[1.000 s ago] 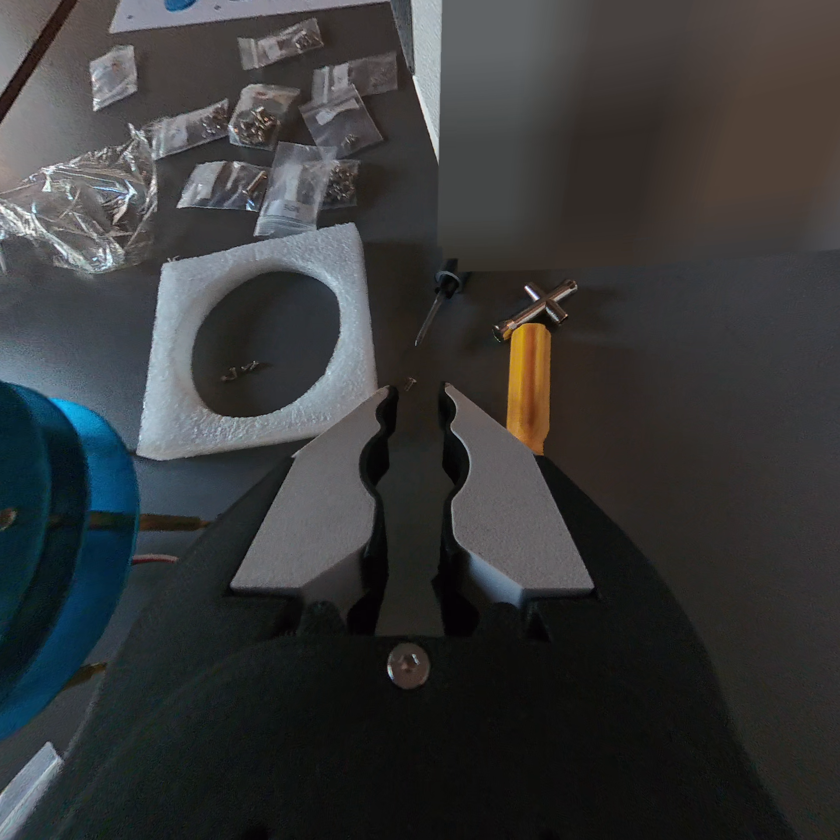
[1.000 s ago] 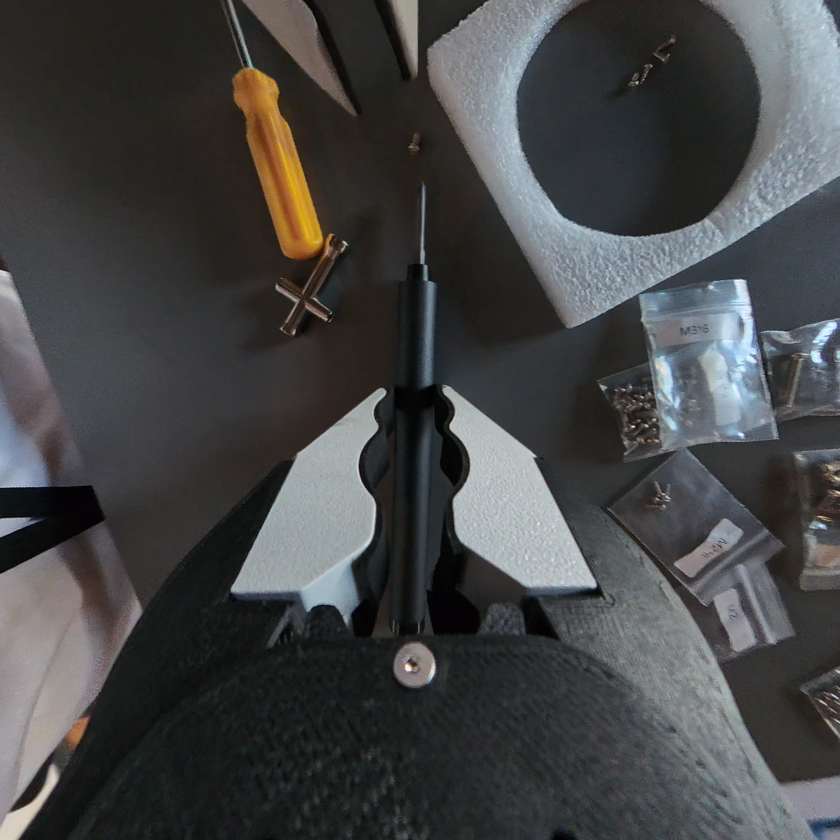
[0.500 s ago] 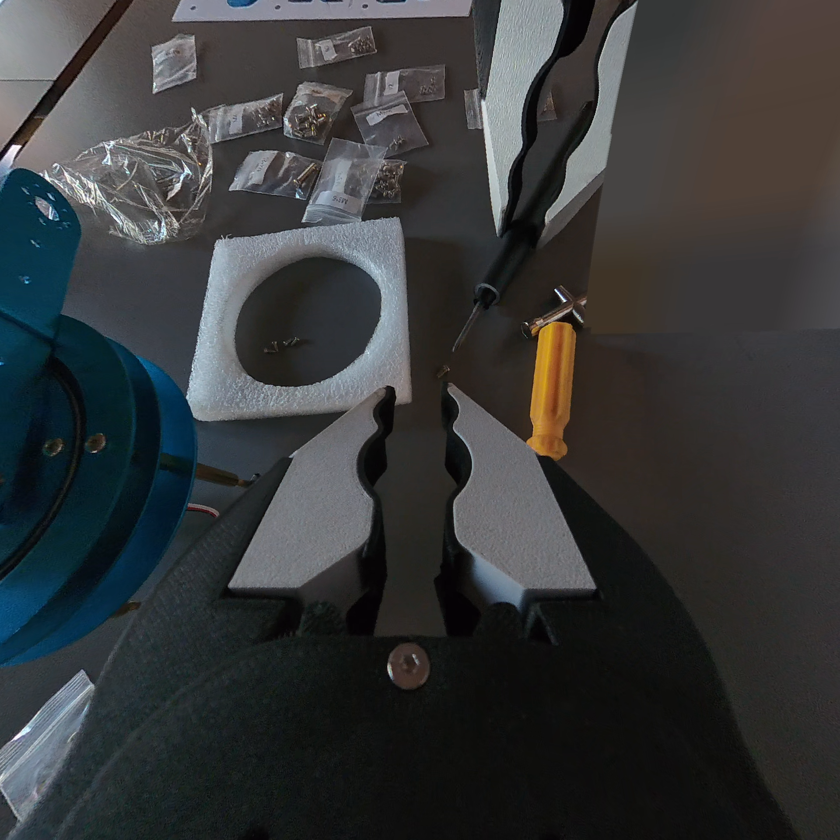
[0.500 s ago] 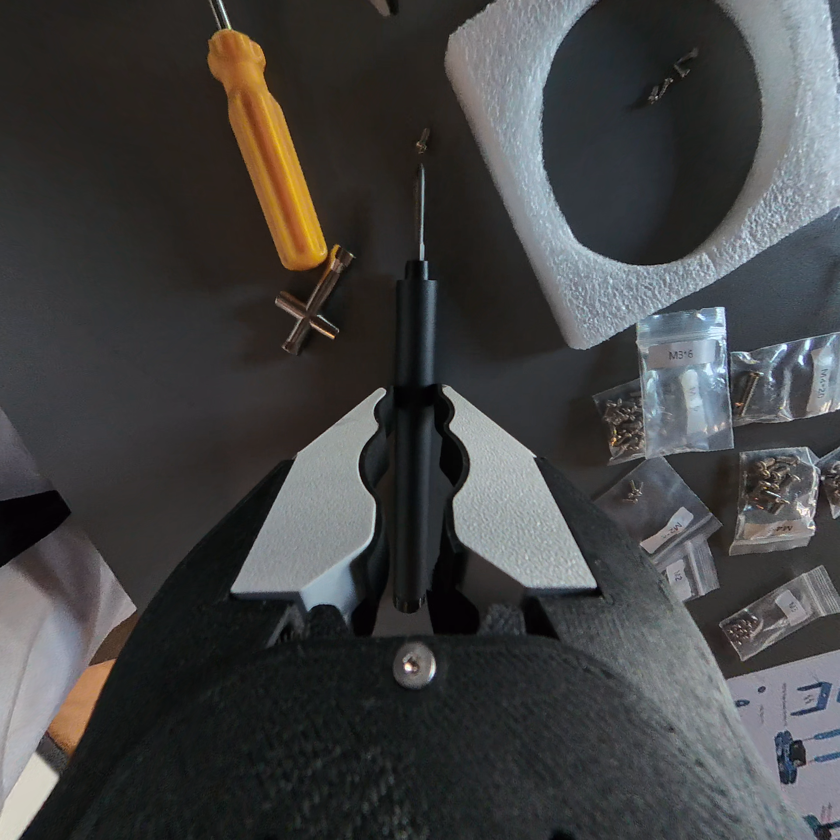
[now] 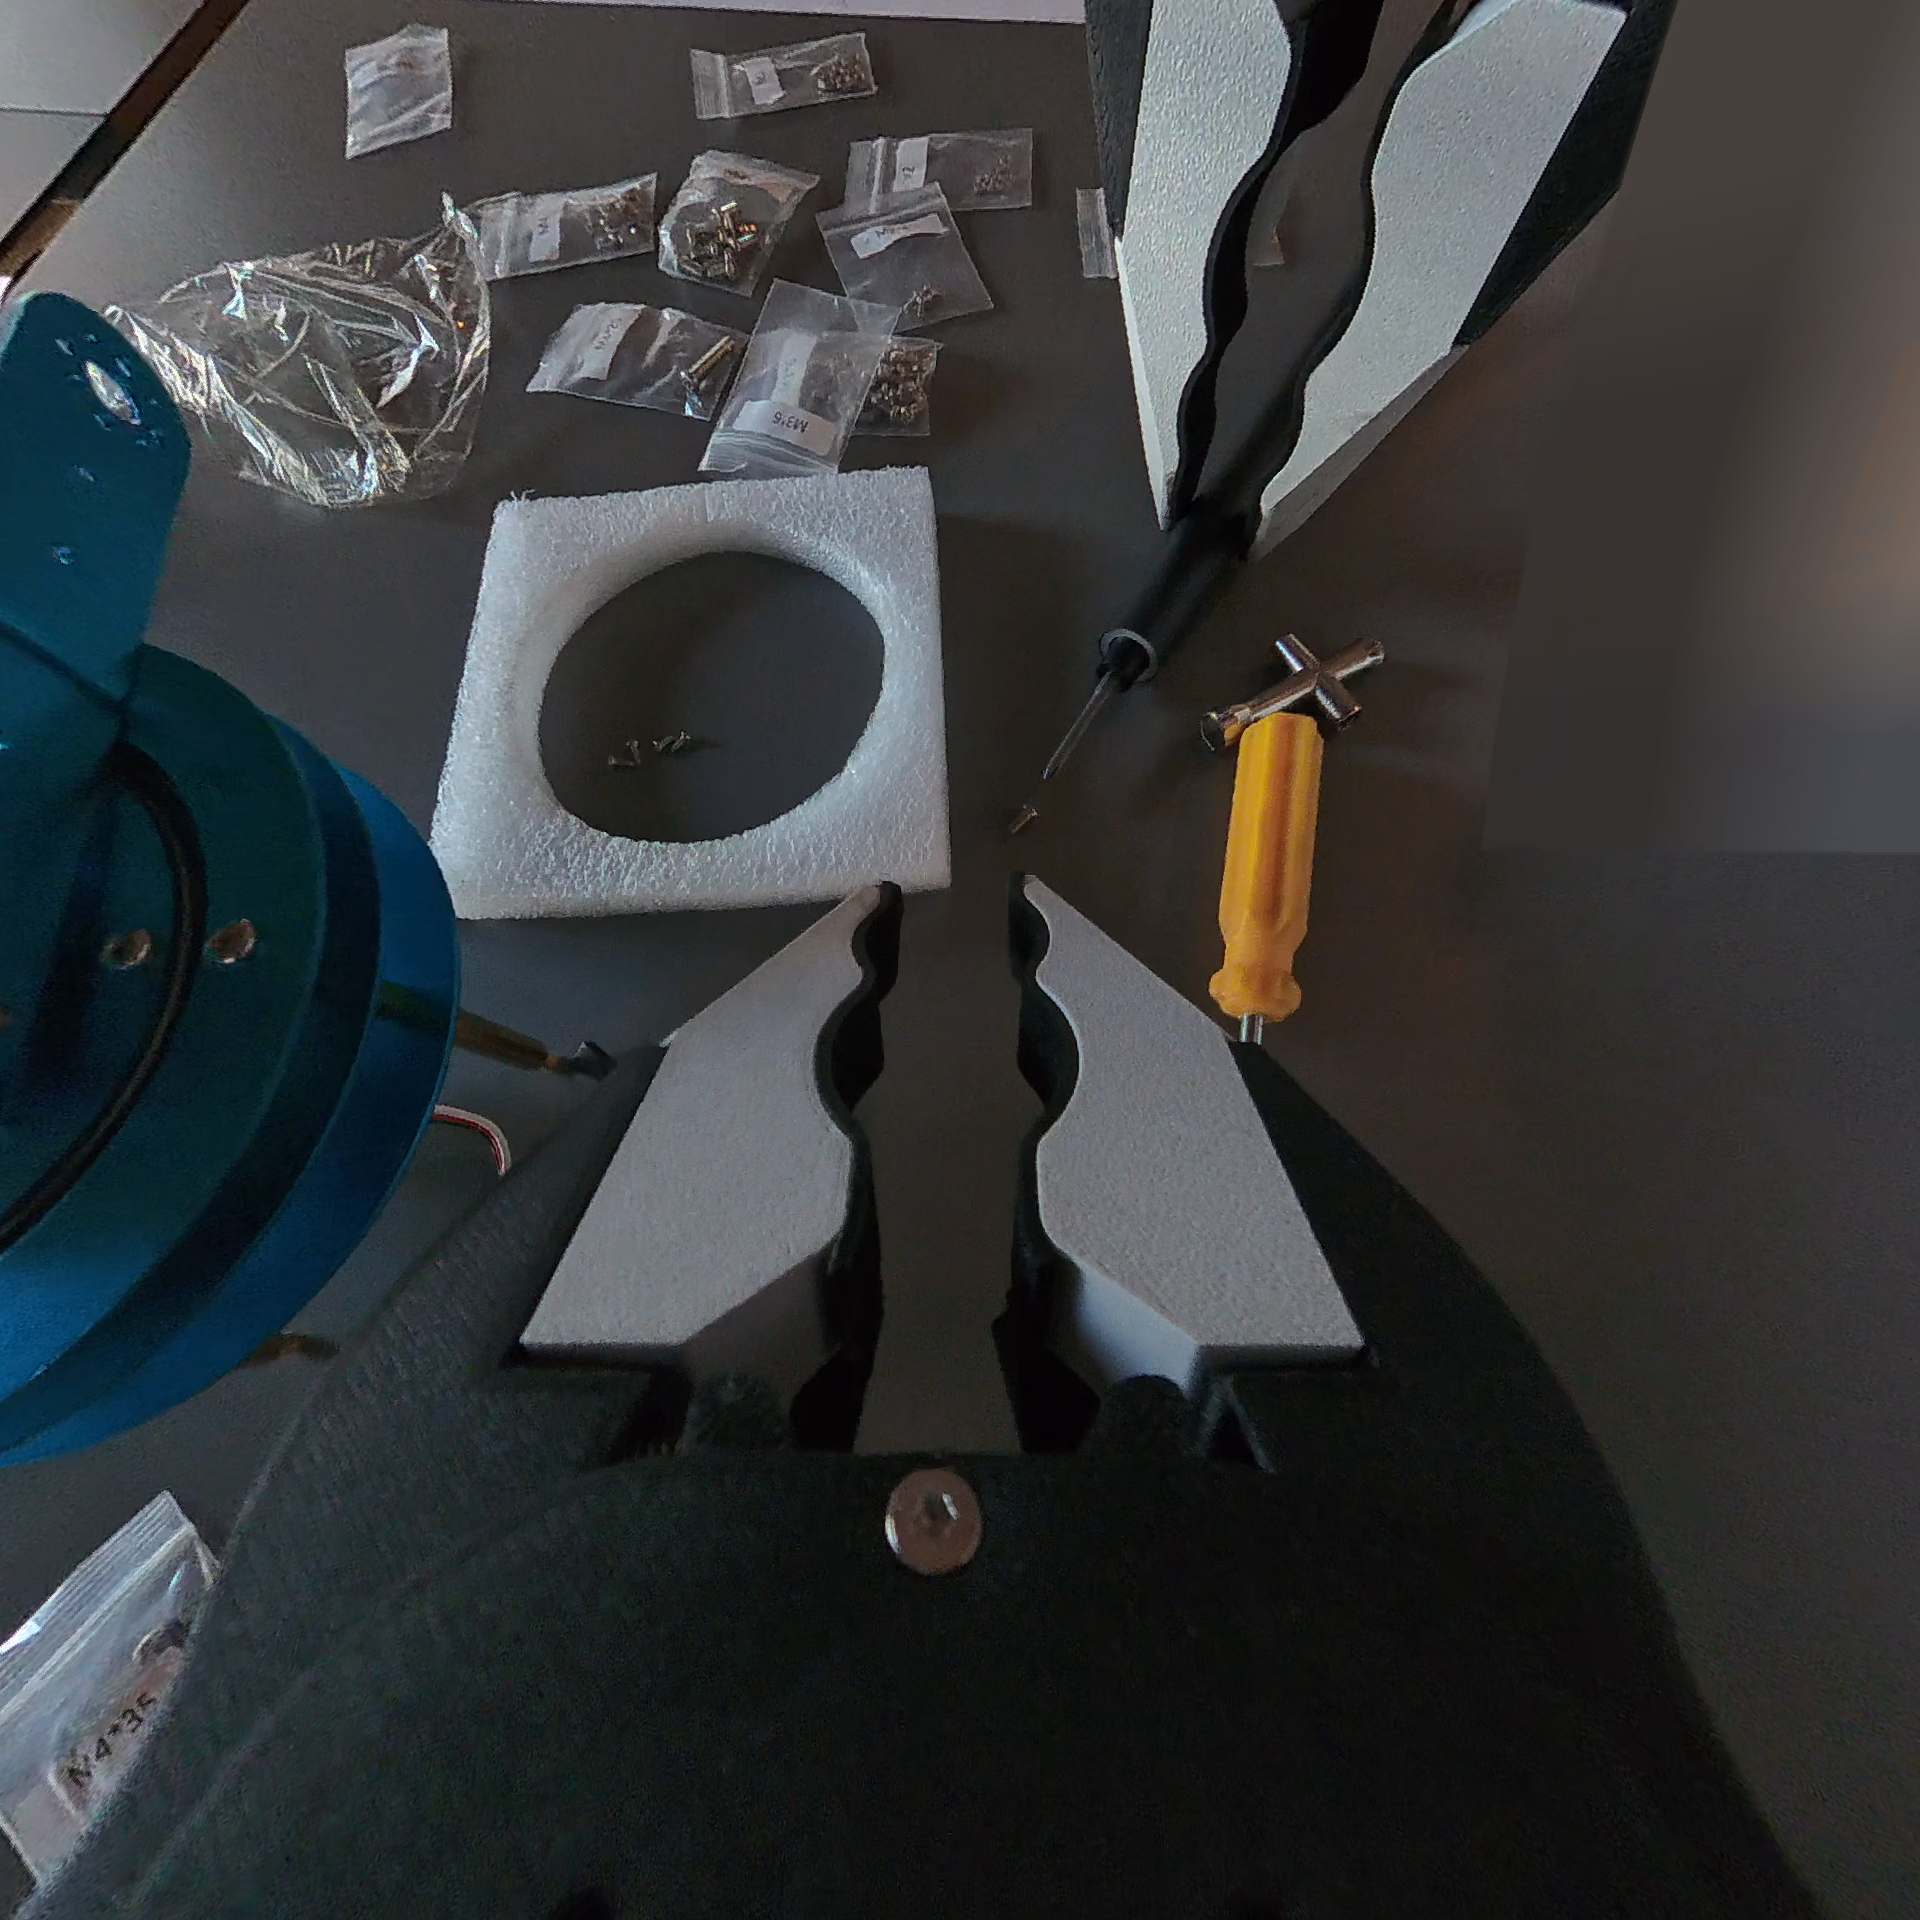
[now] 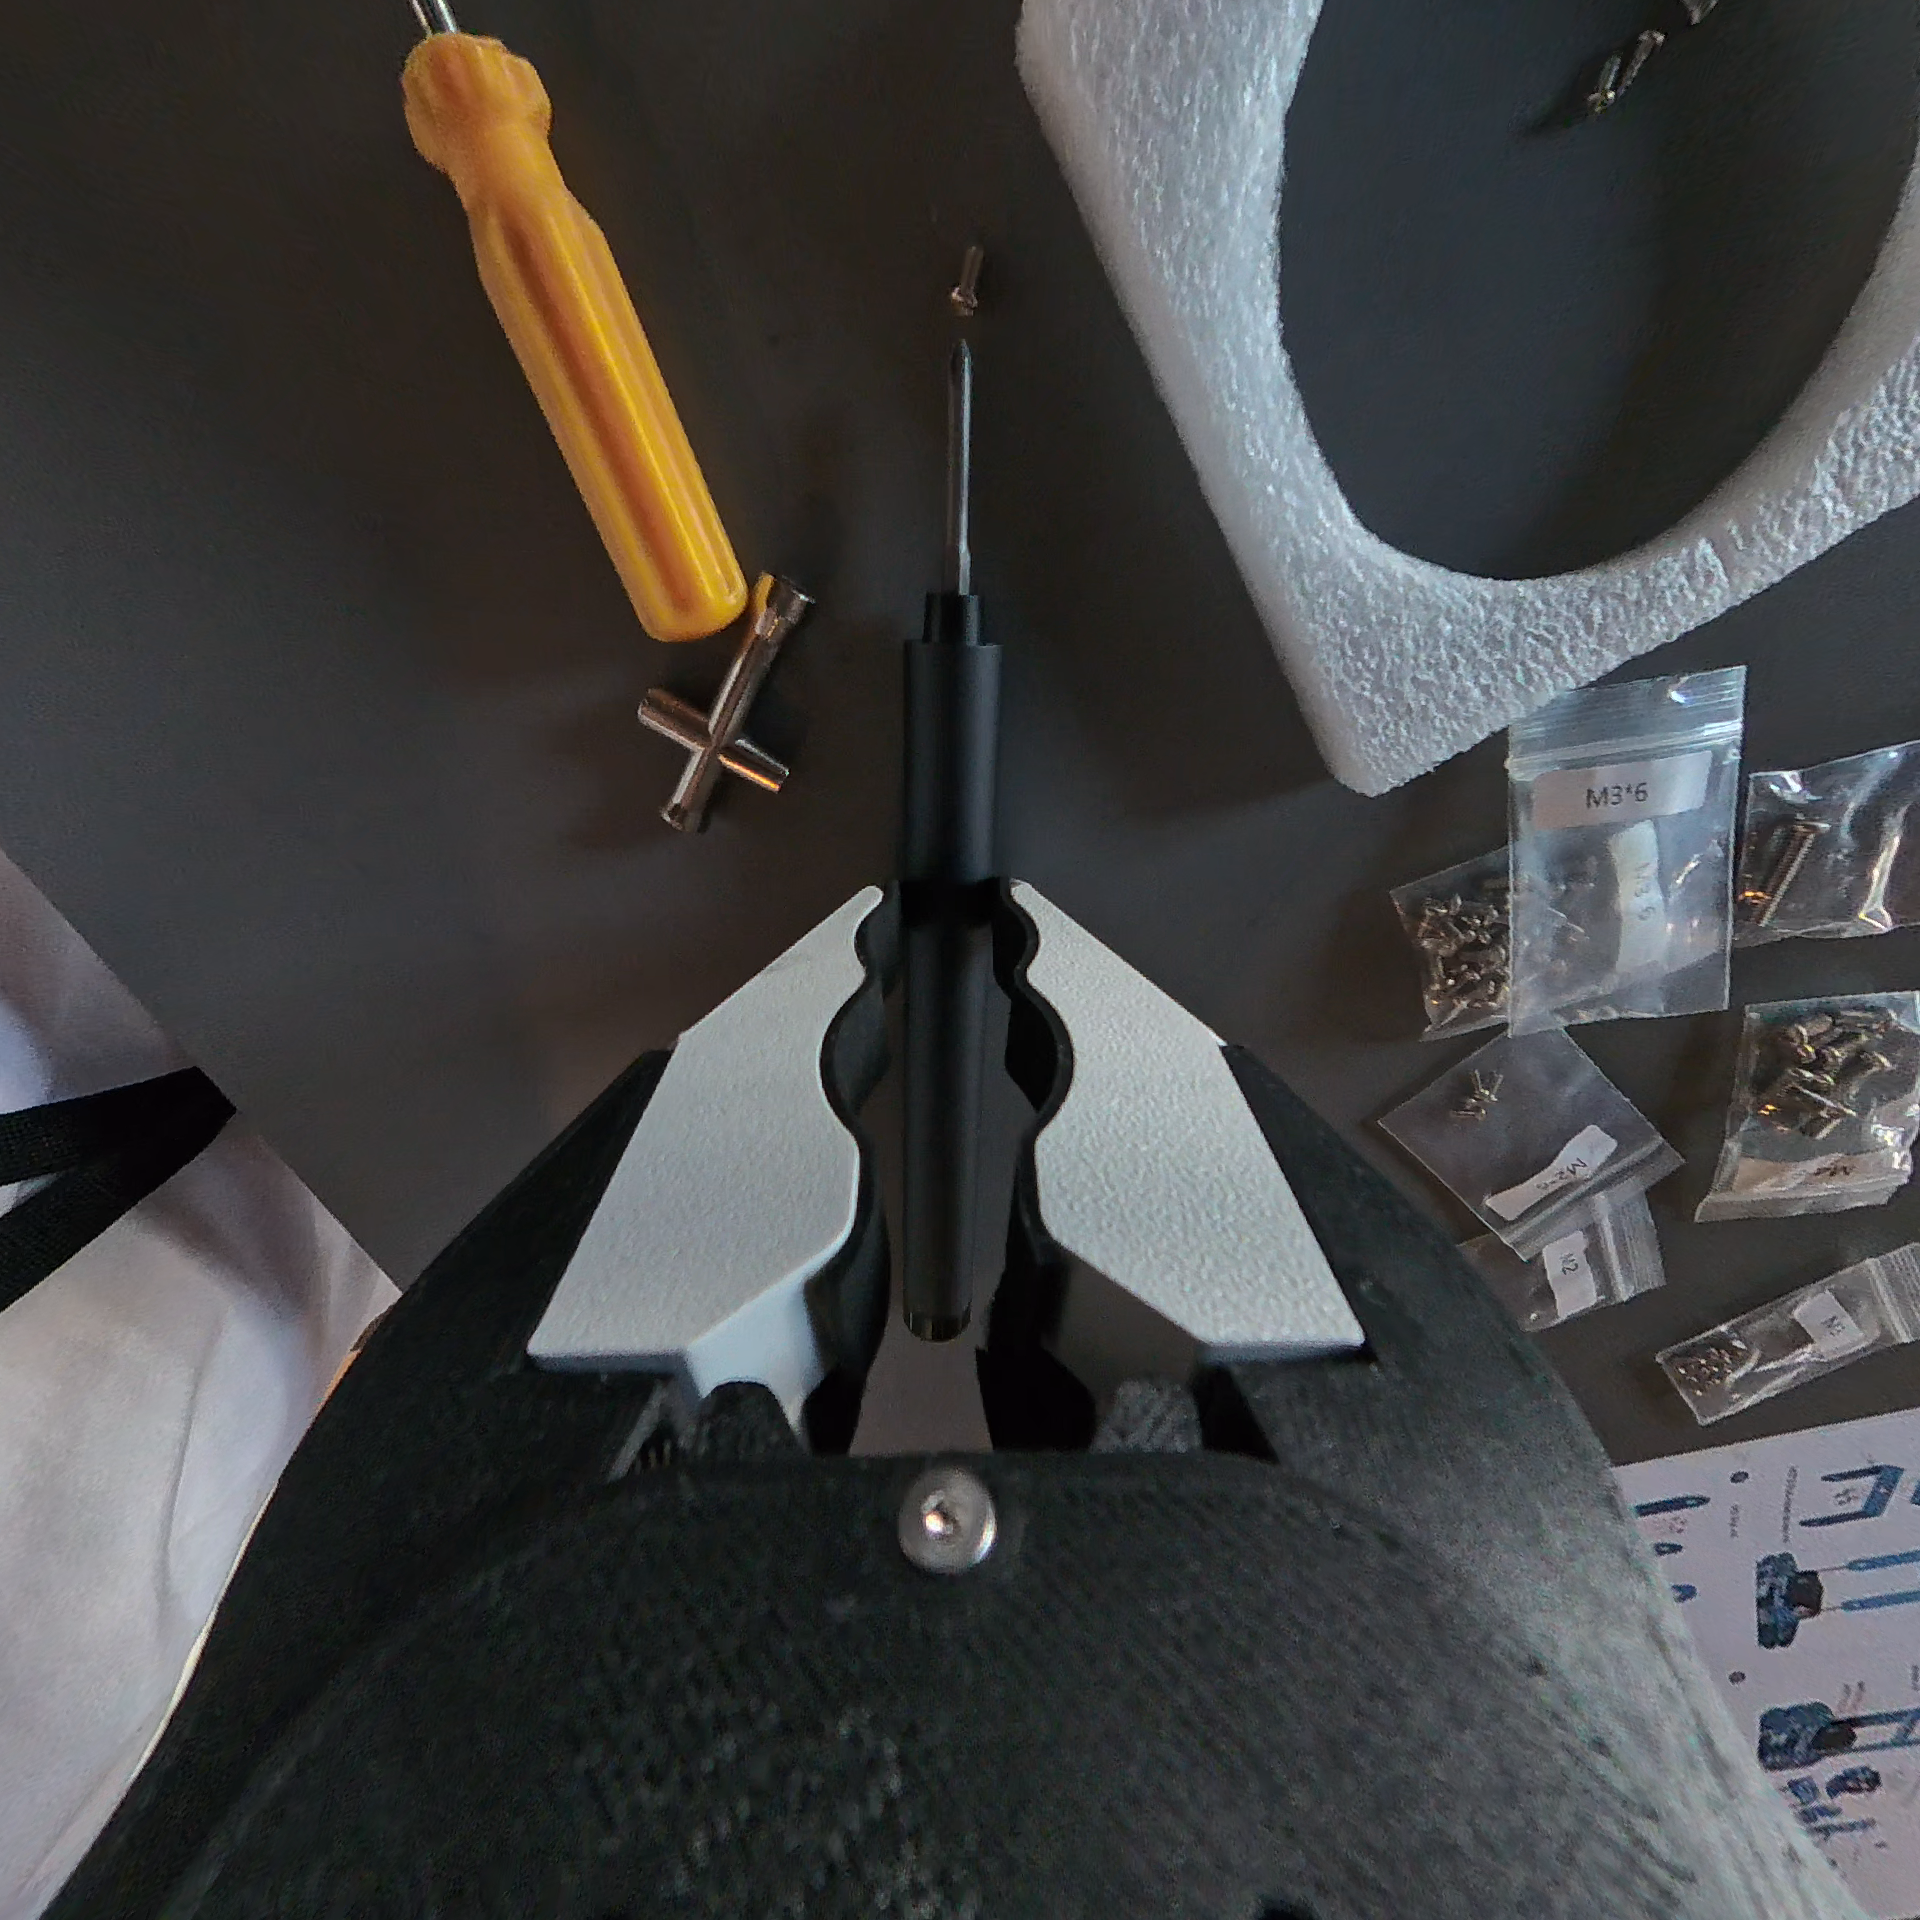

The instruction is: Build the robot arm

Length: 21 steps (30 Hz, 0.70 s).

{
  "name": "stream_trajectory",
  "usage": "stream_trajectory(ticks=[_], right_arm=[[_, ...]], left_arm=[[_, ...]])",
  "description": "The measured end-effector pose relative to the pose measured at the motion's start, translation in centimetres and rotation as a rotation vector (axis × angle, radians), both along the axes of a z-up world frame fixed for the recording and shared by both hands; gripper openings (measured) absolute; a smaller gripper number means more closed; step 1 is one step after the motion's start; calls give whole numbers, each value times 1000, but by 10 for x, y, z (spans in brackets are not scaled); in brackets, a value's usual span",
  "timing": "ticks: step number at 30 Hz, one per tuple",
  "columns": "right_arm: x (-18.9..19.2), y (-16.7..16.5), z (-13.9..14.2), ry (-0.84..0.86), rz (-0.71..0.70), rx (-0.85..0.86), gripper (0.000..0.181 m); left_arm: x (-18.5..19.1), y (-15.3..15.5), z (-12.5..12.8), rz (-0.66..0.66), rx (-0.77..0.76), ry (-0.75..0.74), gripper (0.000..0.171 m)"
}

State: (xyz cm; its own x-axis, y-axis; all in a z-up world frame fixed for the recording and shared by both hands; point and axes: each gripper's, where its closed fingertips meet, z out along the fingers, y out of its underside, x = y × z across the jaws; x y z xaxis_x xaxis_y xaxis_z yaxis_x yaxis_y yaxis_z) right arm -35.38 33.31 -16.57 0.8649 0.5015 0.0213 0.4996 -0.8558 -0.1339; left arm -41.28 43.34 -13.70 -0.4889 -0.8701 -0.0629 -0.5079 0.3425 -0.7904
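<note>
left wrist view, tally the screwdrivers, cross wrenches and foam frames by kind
screwdrivers: 2 (black screwdriver gripped in the right tool, yellow screwdriver lying loose)
cross wrench: 1
white foam frame: 1
total: 4

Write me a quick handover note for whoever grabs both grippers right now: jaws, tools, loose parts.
Right gripper: jaws shut on the black screwdriver, tip just short of a loose screw on the dark table.
Left gripper: jaws open, holding nothing, facing that same screw.
Yellow screwdriver and metal cross wrench lie left of the black one.
White foam frame holds three small screws in its hole; screw bags lie beyond it.
Blue round assembly sits left of the left gripper.
The loose screw lies untouched.
</note>
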Motion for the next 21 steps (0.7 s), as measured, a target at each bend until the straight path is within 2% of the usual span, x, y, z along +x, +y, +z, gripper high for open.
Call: stream_trajectory(ticks=[8,13,17,21], right_arm=[[-1,1,-1,165,-18,96,17],[-1,-4,1,340,-17,233,17],[4,-10,1,394,0,325,17],[5,-11,2,471,-41,303,17]], left_arm=[[-4,-23,1,-108,19,-24,19],[-5,-25,-5,-114,32,0,20],[-4,-28,-4,-120,29,-6,19],[1,-44,1,-154,34,-50,19]])
